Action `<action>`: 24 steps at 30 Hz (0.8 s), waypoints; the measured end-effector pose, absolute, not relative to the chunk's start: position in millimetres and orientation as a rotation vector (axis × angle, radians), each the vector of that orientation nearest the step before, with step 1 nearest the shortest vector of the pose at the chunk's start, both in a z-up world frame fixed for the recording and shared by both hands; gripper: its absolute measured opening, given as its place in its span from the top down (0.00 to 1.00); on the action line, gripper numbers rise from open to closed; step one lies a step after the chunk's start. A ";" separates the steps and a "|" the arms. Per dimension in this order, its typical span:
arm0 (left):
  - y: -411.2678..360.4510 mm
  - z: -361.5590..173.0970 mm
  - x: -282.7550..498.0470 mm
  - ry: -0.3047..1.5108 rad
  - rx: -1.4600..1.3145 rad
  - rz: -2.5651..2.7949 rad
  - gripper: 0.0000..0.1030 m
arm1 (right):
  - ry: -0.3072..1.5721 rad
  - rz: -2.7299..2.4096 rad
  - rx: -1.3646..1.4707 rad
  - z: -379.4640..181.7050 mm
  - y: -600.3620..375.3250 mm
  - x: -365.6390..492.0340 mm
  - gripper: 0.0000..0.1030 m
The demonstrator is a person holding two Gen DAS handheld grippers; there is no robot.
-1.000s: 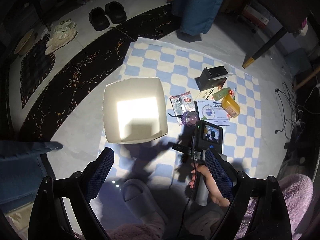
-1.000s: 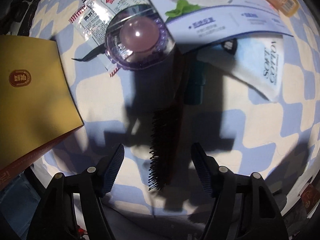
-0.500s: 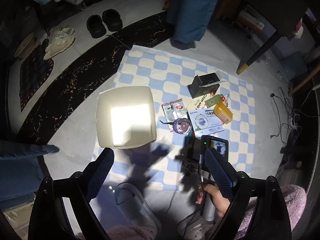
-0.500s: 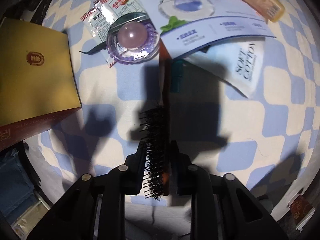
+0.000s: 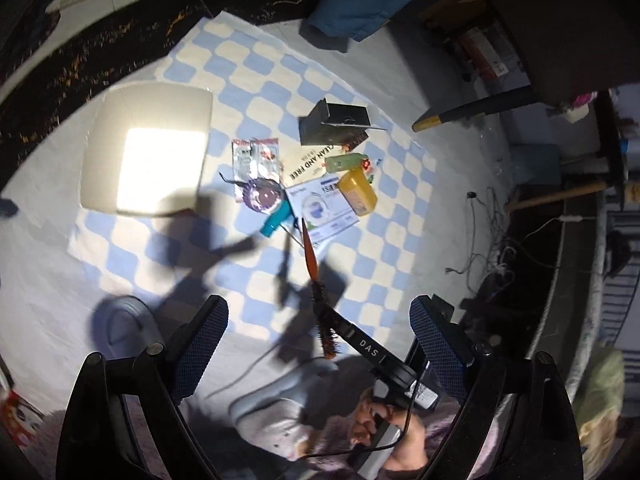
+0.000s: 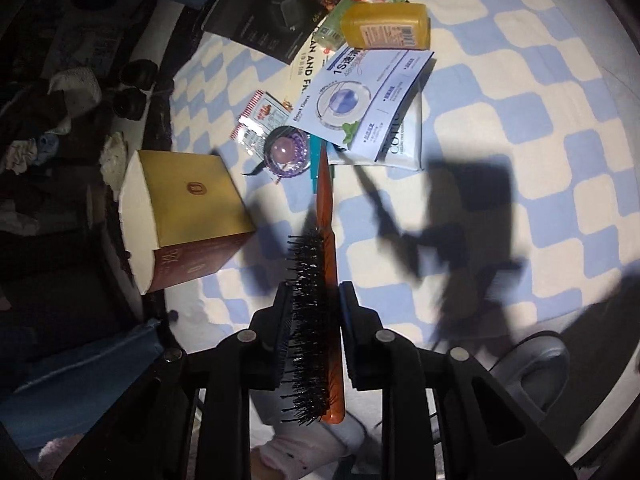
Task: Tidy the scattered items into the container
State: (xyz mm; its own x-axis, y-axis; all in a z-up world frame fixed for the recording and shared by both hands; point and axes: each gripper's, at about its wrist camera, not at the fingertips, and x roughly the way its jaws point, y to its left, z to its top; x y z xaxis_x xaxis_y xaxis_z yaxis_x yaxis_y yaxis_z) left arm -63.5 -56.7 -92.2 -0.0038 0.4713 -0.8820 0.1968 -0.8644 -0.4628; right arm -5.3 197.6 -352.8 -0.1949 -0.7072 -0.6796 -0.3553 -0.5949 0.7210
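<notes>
Half the hairbrush hides between gripper pads.

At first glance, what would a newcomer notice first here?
The hairbrush clamped in the right gripper, lifted over the checkered mat. Next, the gold box at the mat's left edge, brightly lit, and the cluttered packets beside it, topped by a yellow bottle.

The left wrist camera looked steeply down from high over the checkered mat. The right wrist camera sat lower and nearer — both views shared the box, the hairbrush and the scattered clutter.
</notes>
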 end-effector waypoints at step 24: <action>-71.9 -76.5 -37.7 -0.506 -1.780 2.077 0.64 | -1.159 -1.595 0.876 -177.8 166.5 27.4 0.77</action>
State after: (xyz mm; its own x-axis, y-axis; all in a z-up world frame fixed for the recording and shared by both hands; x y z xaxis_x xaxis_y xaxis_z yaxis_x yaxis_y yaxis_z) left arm -37.7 -71.9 -76.5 -0.1433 0.4884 -0.8608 -0.0376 -0.8718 -0.4883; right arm 27.4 166.5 -177.8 -0.2974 -0.9546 -0.0190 0.2763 -0.1052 0.9553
